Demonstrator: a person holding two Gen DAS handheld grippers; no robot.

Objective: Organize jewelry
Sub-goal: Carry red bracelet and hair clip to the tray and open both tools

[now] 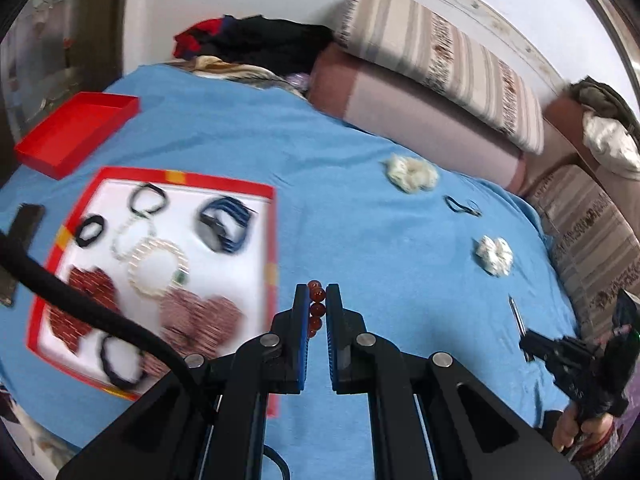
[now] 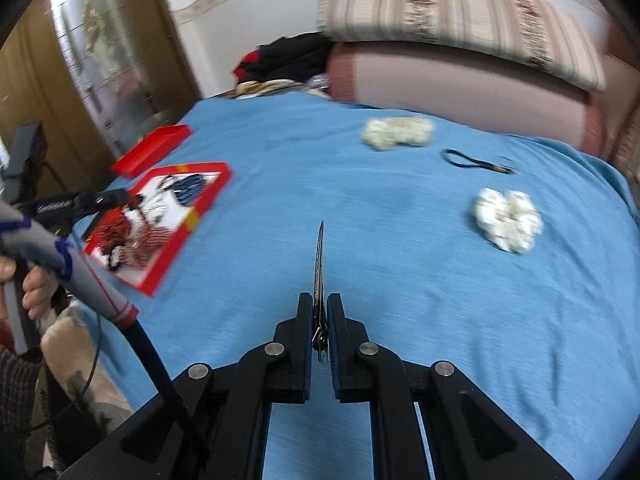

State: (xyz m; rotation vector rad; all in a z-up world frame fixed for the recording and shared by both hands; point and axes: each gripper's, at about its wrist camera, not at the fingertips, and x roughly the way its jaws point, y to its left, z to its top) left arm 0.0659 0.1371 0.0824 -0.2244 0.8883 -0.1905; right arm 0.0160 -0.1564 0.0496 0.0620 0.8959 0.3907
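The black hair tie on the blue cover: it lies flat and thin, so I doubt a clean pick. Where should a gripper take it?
Grip the black hair tie at its open loop end, coming from above, jaws straddling one strand: it lies flat on the blue cover, apart from both white scrunchies.

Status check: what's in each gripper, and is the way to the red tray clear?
Left gripper shut on red bead bracelet. Right gripper shut on a thin hair clip. Red tray open, partly filled; nothing blocking on the blue cover.
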